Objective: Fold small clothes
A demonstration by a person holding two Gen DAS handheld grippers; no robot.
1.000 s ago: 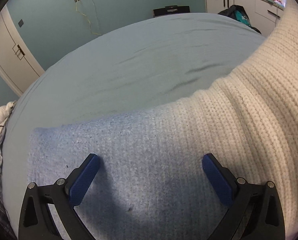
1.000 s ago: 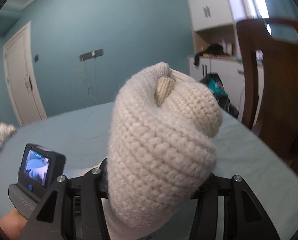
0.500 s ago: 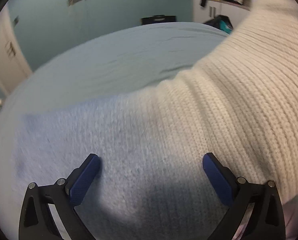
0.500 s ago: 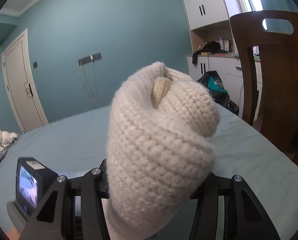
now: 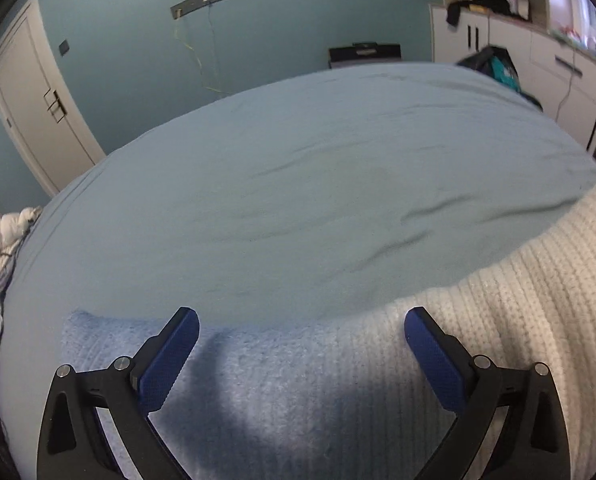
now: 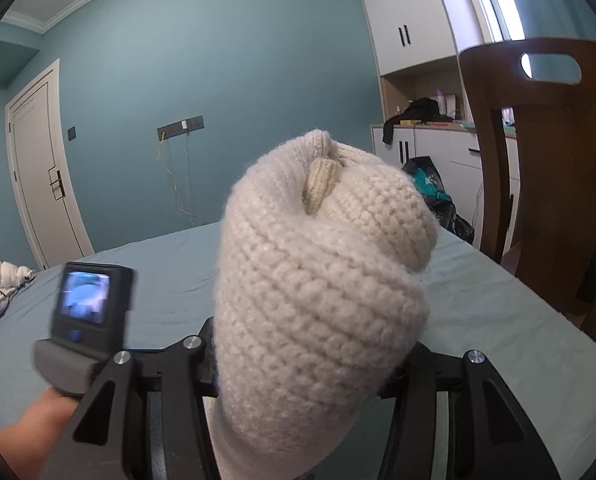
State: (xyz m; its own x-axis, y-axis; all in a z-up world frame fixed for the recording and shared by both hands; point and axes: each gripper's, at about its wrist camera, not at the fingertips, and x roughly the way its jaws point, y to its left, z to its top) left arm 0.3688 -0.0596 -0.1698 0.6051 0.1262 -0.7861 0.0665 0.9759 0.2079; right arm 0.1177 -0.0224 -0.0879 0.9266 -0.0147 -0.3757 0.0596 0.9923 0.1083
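Right gripper (image 6: 318,360) is clamping a bunched cream knit garment (image 6: 318,280); the wad is bulging up and forward between its black jaws, hiding the pads. In the left wrist view the same knit (image 5: 518,320) is draping down from the right edge onto the light blue bed sheet (image 5: 318,200), its shaded lower part lying flat under the left gripper (image 5: 302,344). Left gripper jaws are standing wide apart, blue pads (image 5: 169,356) gripping nothing, hovering just above the fabric. A hand (image 6: 37,420) is carrying that left gripper, lower left of the right wrist view.
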